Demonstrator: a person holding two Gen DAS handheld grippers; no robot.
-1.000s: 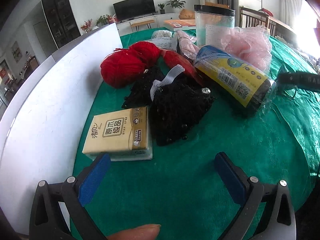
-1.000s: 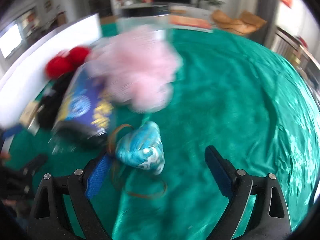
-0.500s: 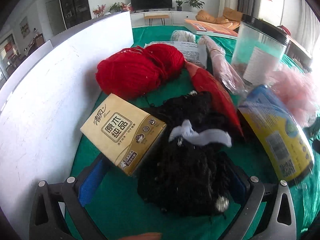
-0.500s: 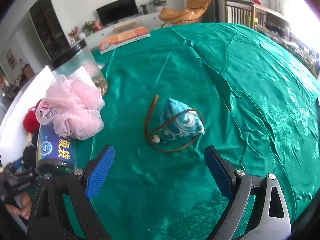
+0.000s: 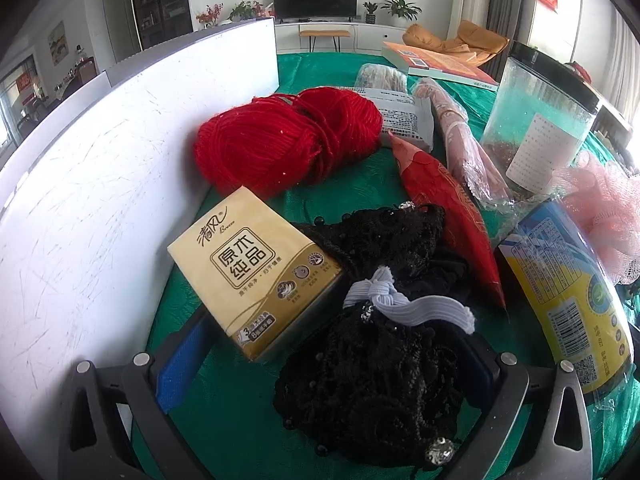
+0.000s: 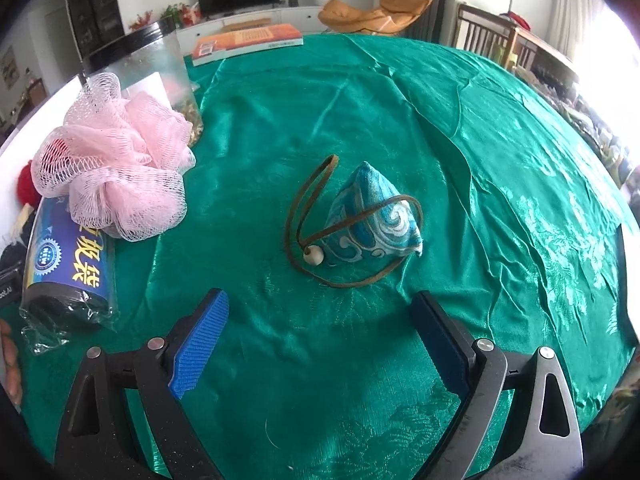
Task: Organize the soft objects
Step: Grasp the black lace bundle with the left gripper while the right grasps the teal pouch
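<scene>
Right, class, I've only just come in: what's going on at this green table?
A person holds a two-finger gripper in each hand, sorting soft things. The left gripper is open around a black lace bundle, with a yellow tissue pack leaning over its left finger. The right gripper is open and empty, just short of a blue patterned fabric pouch lying alone on the green tablecloth.

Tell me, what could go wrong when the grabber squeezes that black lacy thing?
The left gripper is open around both the black lace bundle and a corner of the tissue pack, so closing could pinch the pack too. The lace might also snag on the fingers. Lifting it may drag the red cloth lying against it.
</scene>
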